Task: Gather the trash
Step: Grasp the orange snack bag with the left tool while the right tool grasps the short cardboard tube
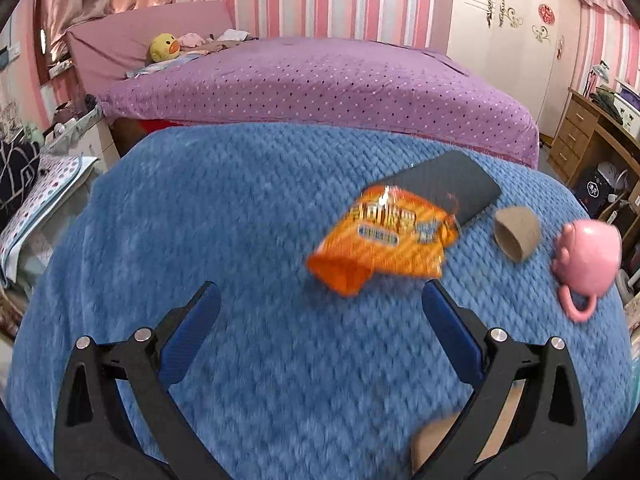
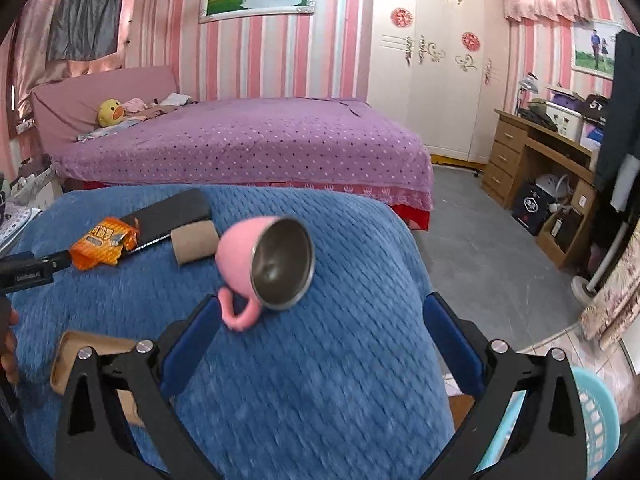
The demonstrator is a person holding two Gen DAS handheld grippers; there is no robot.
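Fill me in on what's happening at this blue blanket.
A person holds a gripper in each hand over the blue blanket, collecting trash. The left gripper is open, just short of the orange snack wrapper, which partly lies on a black flat case. The right gripper is open, near the pink cup lying on its side. A cardboard tube lies between cup and wrapper. Nothing is gripped.

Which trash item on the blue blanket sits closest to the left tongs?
The orange snack wrapper, lying just ahead of the open left tongs; the cardboard tube lies farther right.
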